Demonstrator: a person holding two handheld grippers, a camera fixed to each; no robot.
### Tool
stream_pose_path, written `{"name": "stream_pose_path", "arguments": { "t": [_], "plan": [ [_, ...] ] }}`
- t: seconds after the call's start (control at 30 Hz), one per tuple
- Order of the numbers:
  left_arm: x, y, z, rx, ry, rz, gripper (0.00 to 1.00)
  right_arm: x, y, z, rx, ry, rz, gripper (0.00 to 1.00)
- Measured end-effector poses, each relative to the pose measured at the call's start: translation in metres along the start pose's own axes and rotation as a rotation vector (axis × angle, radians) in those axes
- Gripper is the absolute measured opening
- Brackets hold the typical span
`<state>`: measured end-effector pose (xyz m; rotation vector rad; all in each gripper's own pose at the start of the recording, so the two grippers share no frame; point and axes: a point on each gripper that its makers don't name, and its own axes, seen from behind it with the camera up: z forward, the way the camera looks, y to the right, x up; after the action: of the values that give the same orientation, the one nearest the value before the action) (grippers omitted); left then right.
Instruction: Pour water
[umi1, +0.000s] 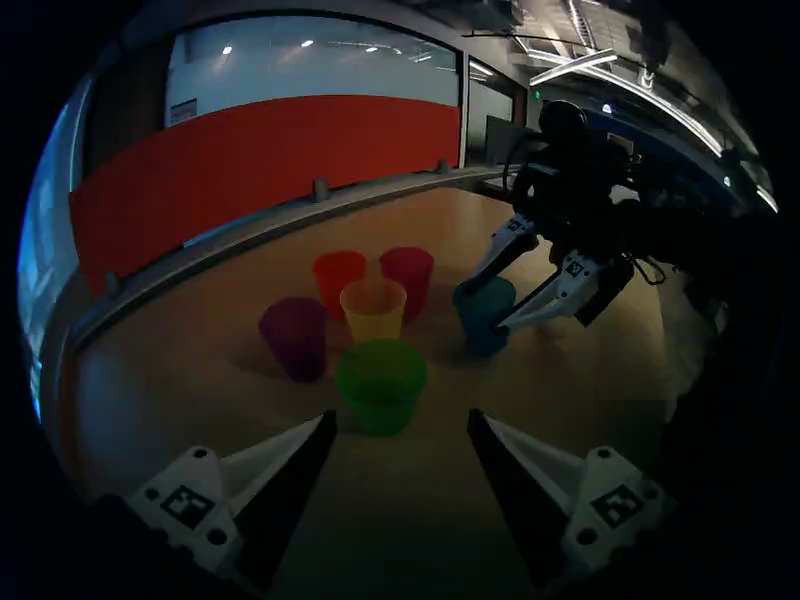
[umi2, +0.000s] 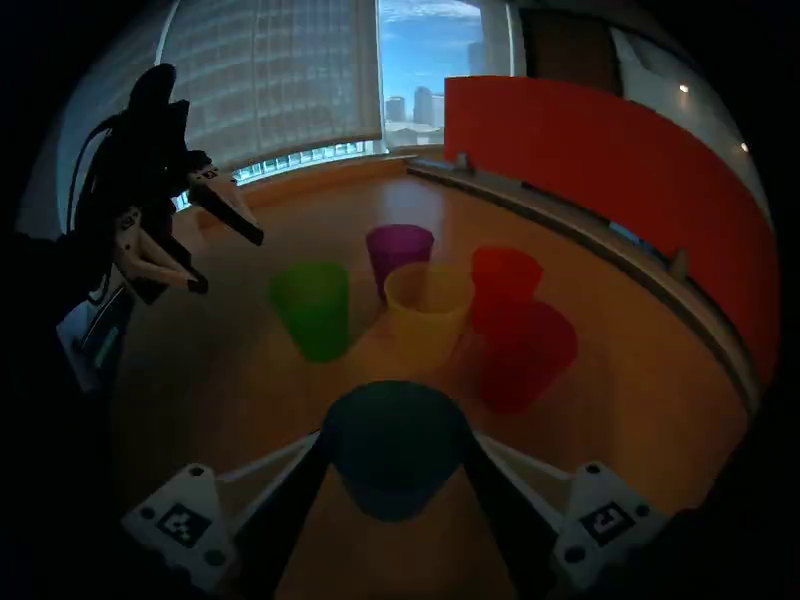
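While the left tool (umi1: 400, 425) hangs open and empty short of the green cup (umi1: 381, 385), the right tool (umi2: 395, 440) clamps the teal cup (umi2: 392, 470) upright, low over the surface (umi2: 620, 400); evidently the pouring vessel.

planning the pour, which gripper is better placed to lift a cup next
Right. The right gripper has the teal cup between its fingers, though whether it presses is unclear. The left gripper is open, short of the green cup, holding nothing.
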<state>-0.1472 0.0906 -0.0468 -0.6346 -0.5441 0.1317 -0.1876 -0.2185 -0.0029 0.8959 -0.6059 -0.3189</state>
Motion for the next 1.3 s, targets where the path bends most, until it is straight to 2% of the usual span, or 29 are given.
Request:
{"name": "stream_pose_path", "arguments": {
  "t": [0.37,0.43,0.7,1.07,1.3],
  "plan": [
    [0.004,0.005,0.003,-0.014,0.02,-0.028,0.98,-0.016,-0.003,-0.009,-0.005,-0.018,0.022,0.96],
    [0.005,0.004,0.003,-0.011,0.02,-0.031,0.98,-0.017,-0.004,-0.011,-0.003,-0.019,0.026,0.99],
    [0.011,0.002,-0.002,0.002,0.043,-0.05,0.98,-0.019,-0.003,-0.022,-0.023,-0.009,0.042,1.0],
    [0.016,-0.005,-0.017,0.058,0.1,-0.069,0.98,-0.032,-0.003,-0.057,-0.081,0.021,0.053,1.0],
    [0.025,-0.016,-0.03,0.133,0.189,-0.086,0.98,-0.037,-0.001,-0.087,-0.162,0.077,0.061,1.0]
  ]
}}
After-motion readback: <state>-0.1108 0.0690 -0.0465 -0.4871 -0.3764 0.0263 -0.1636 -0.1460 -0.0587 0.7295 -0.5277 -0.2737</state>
